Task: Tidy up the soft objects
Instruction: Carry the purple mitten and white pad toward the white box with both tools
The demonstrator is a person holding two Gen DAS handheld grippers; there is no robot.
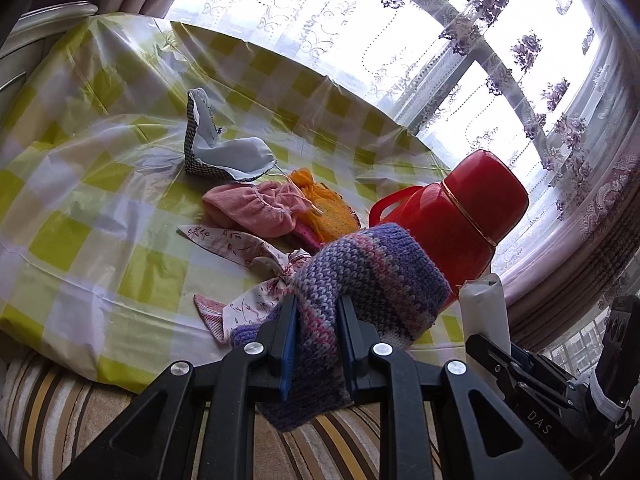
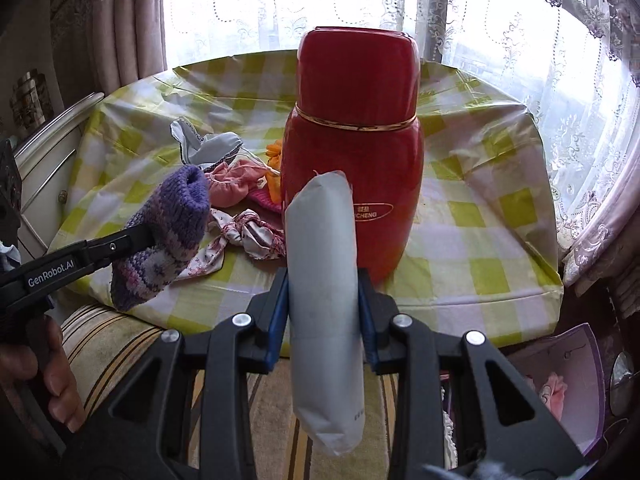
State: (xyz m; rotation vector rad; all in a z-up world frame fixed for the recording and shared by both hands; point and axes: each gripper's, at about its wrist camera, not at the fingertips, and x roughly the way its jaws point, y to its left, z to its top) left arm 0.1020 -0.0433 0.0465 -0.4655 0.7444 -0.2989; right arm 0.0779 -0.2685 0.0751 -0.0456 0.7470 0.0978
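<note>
My left gripper (image 1: pixel 318 308) is shut on a purple and pink knitted piece (image 1: pixel 372 276), held above the near edge of the table; the right wrist view shows that gripper (image 2: pixel 146 236) and the knit (image 2: pixel 176 216) at the left. My right gripper (image 2: pixel 323 284) is shut on an upright pale grey roll (image 2: pixel 320 240), in front of the red flask. That roll (image 1: pixel 484 308) also shows at the right of the left wrist view. On the table lie a pink pouch (image 1: pixel 248 208), an orange mesh bag (image 1: pixel 320 204), a pale blue cloth with check trim (image 1: pixel 228 152) and a floral fabric bow (image 1: pixel 248 248).
A tall red flask (image 2: pixel 352 140) stands mid-table on the yellow-checked plastic cover (image 2: pixel 480 216). A striped cushion (image 2: pixel 112 340) lies below the table's near edge. A white cabinet (image 2: pixel 44 152) stands at the left, lace curtains (image 2: pixel 520 40) behind, and a purple box (image 2: pixel 560 380) low on the right.
</note>
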